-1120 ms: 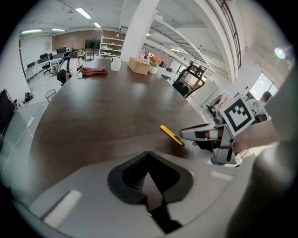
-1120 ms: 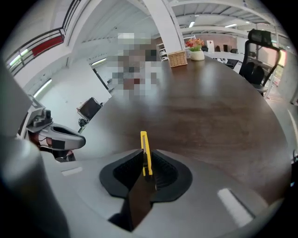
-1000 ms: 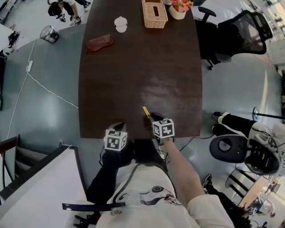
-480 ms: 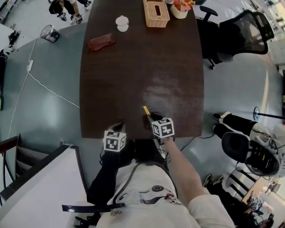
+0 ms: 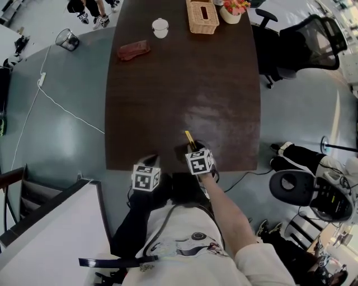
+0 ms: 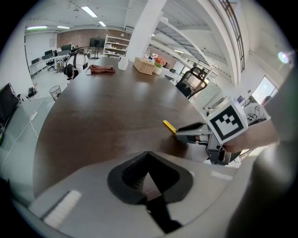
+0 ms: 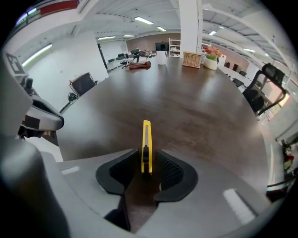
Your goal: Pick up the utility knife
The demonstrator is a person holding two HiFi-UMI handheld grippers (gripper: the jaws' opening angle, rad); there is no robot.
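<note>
The yellow utility knife [image 5: 189, 138] lies flat on the dark wooden table [image 5: 184, 72] near its front edge, pointing away from me. My right gripper [image 5: 193, 148] points steeply down over the knife's near end. In the right gripper view, the knife [image 7: 146, 144] runs between the pads of my right gripper [image 7: 146, 170] with a gap on each side, and the jaws are opening. My left gripper [image 5: 149, 160] hovers at the table's front edge, left of the knife. Its tips [image 6: 149, 155] meet with nothing between them. The left gripper view also shows the knife [image 6: 169, 125] and the right gripper [image 6: 192, 133].
At the table's far end stand a wicker basket [image 5: 202, 12], a white cup [image 5: 160, 27], a reddish cloth [image 5: 134, 50] and a flower pot [image 5: 235, 9]. A black office chair [image 5: 305, 44] stands to the right of the table. On the floor to the left are a cable and a waste bin [image 5: 67, 39].
The right gripper's marker cube has rolled and shifted slightly left over the knife's near end. The knife stays on the table. The left gripper has not moved.
</note>
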